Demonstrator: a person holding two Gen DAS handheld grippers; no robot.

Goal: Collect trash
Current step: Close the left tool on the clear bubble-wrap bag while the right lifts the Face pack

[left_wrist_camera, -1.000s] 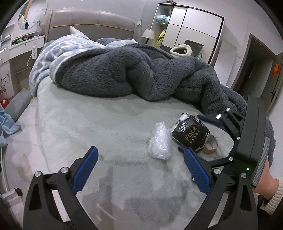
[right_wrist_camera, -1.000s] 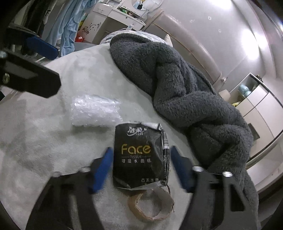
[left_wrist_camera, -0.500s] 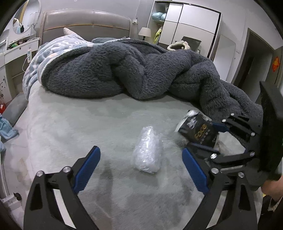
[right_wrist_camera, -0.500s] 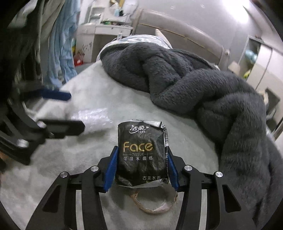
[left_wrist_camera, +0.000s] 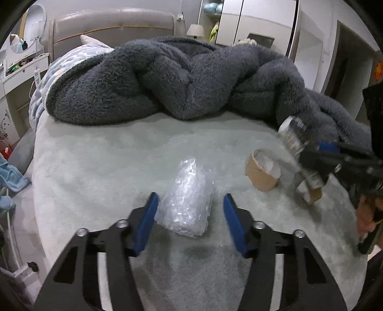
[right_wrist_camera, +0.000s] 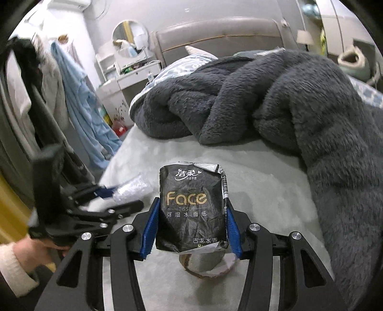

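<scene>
A crumpled clear plastic bag (left_wrist_camera: 186,203) lies on the pale green bed sheet (left_wrist_camera: 107,167). My left gripper (left_wrist_camera: 190,213) straddles it with jaws closing; the left pad is at the bag's edge, while a gap remains at the right pad. My right gripper (right_wrist_camera: 192,202) is shut on a black "Face" tissue pack (right_wrist_camera: 191,210), held clear of the sheet. In the left wrist view that pack (left_wrist_camera: 294,141) shows blurred at the right. A brown cardboard tape ring (left_wrist_camera: 263,169) rests on the sheet beside it, and a ring (right_wrist_camera: 205,268) shows below the pack.
A bulky dark grey fleece blanket (left_wrist_camera: 191,79) is heaped across the far half of the bed. The bed's left edge (left_wrist_camera: 36,191) drops to the floor, with blue cloth there. Hanging clothes (right_wrist_camera: 79,102) and a dresser stand to the left, a wardrobe (left_wrist_camera: 251,21) behind.
My left gripper came forward over the plastic bag and its jaws narrowed around it. My right gripper closed on the tissue pack, rolled level and lifted it, uncovering the cardboard ring.
</scene>
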